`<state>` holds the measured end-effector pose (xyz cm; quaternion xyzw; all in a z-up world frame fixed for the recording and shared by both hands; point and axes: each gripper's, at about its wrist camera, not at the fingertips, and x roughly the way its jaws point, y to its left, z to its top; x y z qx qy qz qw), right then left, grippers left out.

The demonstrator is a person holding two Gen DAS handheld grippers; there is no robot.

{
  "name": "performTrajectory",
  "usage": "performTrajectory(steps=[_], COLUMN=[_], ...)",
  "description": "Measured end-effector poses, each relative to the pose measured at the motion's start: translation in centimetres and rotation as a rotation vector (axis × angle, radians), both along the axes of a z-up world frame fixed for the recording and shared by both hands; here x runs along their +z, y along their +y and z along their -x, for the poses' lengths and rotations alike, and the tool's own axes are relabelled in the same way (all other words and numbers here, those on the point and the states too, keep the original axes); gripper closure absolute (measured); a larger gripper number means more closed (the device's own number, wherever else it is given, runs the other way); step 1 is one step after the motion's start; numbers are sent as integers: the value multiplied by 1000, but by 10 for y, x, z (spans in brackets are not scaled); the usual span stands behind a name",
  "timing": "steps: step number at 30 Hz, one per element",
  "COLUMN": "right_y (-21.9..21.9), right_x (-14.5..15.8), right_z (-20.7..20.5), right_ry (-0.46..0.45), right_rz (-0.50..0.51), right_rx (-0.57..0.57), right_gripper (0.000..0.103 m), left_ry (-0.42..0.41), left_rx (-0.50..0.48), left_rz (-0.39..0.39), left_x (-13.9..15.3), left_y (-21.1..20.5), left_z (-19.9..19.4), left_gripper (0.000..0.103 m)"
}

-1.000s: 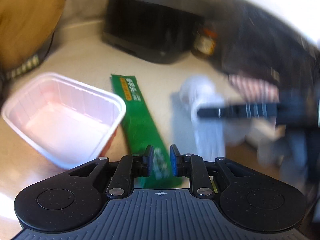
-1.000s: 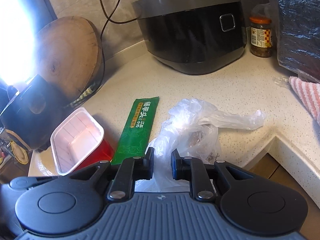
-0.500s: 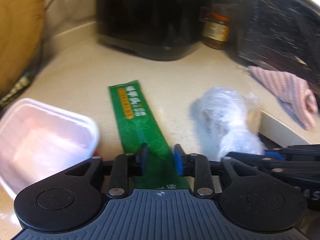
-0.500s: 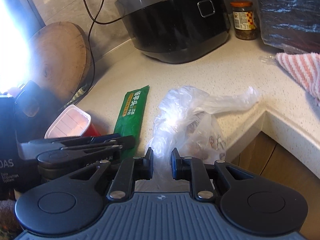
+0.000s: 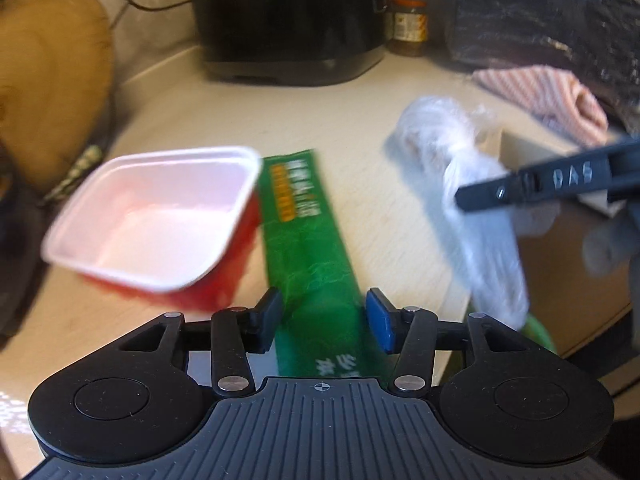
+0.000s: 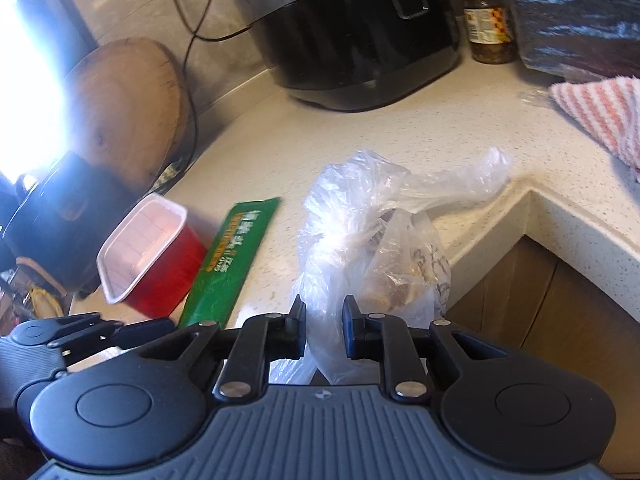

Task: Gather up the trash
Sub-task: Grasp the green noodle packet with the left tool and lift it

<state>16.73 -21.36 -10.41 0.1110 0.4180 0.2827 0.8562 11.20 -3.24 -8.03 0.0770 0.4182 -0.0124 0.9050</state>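
the left gripper (image 5: pixel 325 314) has just been opening its jaws, now spread astride the flat green wrapper (image 5: pixel 310 248), pads clear, likely lining up a pinch. the right gripper (image 6: pixel 323 326) is clamped on the plastic bag (image 6: pixel 360 216), probably to receive trash. only the right view shows scraps inside the bag.

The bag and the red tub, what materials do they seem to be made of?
Bag: thin clear plastic film, glossy; it crinkles and its contents show through. Red tub: probably thin moulded plastic, red outside, white inside, with a rolled white rim.
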Motion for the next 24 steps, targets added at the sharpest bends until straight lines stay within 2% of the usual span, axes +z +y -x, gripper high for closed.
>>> performTrajectory(steps=[3,7,9,11,15,20,24], right_y=[15,25,22,17,12,3,10], right_x=[-1,5,15,24,35,34,33], right_z=[6,21,29,35,45,56,57], right_ry=[34,20,-25,-80,-149,-146,-162], right_rz=[-28,-92,-79,-36,55,72,124], right_rx=[71,162,158,106,32,0,2], right_gripper=[86,84,68,36,34,34,34], left_ry=[20,50,3,-22,5,10,20], left_rx=[31,55,38,24,38,39,23], left_rz=[17,163,159,100,83,62,97], left_x=[2,7,15,19,9,-3,-5], left_y=[12,30,30,26,21,16,17], left_z=[7,5,9,7,-13,-23,-27], left_gripper=[49,51,52,52,51,47,45])
